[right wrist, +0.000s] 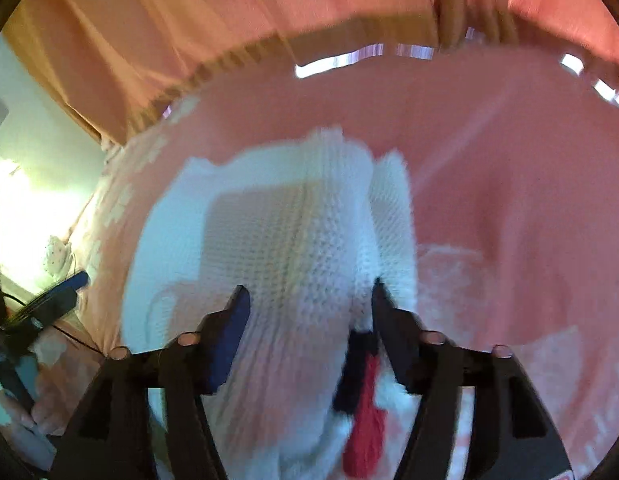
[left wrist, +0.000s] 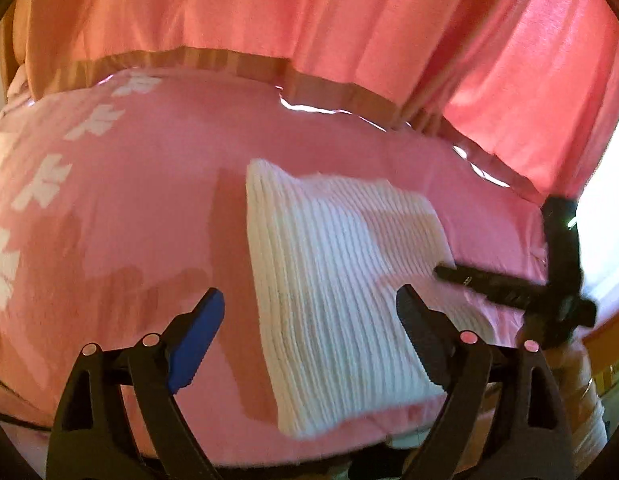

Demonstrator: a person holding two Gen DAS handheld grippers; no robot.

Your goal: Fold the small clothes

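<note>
A folded white ribbed knit garment (left wrist: 341, 280) lies flat on a pink bedspread (left wrist: 129, 200). My left gripper (left wrist: 309, 304) hovers over its near part, jaws wide open and empty. My right gripper (left wrist: 443, 270) reaches in from the right, its tip at the garment's right edge. In the right wrist view the white knit garment (right wrist: 293, 240) fills the space under and between my right gripper (right wrist: 309, 292), whose fingers stand apart without visibly pressing on it. A red and dark blue patch (right wrist: 363, 400) shows beside the right finger. The picture is blurred.
Salmon-pink curtains (left wrist: 309, 8) hang behind the bed's far edge. White flower patterns (left wrist: 45, 184) mark the bedspread's left side. A person's hand (left wrist: 581, 380) holds the right gripper. The left gripper (right wrist: 53, 300) sits at the bed's left edge, near a bright lamp (right wrist: 13, 200).
</note>
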